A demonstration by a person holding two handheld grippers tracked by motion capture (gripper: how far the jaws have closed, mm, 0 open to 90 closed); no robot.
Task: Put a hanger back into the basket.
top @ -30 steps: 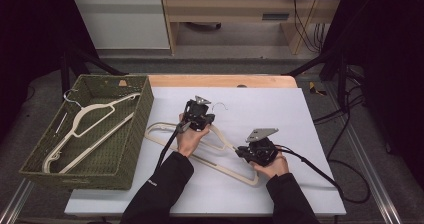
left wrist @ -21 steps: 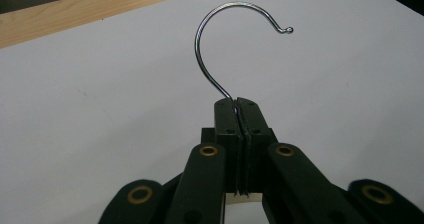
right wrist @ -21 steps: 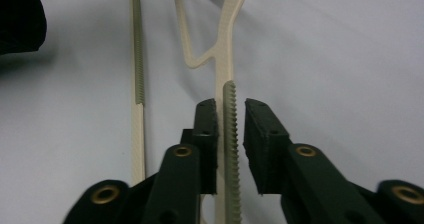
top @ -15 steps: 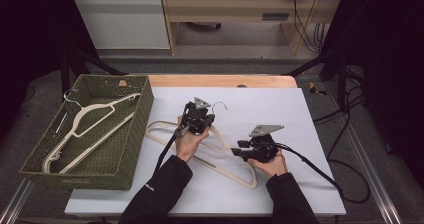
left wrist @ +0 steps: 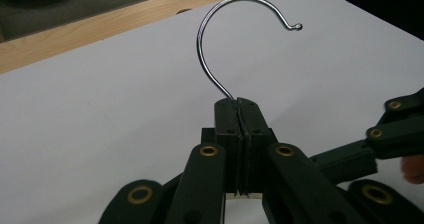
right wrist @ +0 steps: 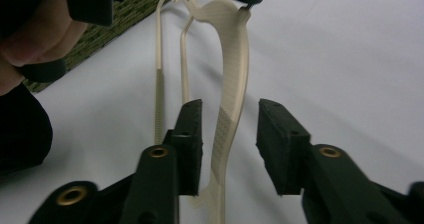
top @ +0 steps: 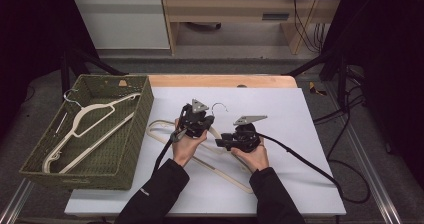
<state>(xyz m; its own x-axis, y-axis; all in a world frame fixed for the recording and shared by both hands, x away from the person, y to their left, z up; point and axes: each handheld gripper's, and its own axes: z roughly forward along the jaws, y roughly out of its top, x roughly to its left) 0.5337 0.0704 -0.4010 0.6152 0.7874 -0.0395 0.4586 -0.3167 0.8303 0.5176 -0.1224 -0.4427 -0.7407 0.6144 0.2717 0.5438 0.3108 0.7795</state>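
The right gripper (right wrist: 230,144)'s matte black fingers (right wrist: 192,144) are standing apart with the cream plastic arm of the hanger (right wrist: 231,99) running between them; their jaws have just been closing, and the ribbed patch of that arm is lying near the left pad, though the pads are not pressing on it. Beyond these fingers the flat, curved arm is stretching away toward the hanger's neck, with a thin ridged bar alongside. There the left gripper (left wrist: 239,109)'s fingers (left wrist: 227,129) are pinched tight together on the base of the hanger's shiny wire hook (left wrist: 220,39), which is curling up out of them in a round arc over the smooth white table (left wrist: 100,109). Farther to the left of those fingers, a rectangular woven green basket (top: 132,134) is sitting at the table's edge, holding another cream hanger (top: 90,121) with its own metal hook.
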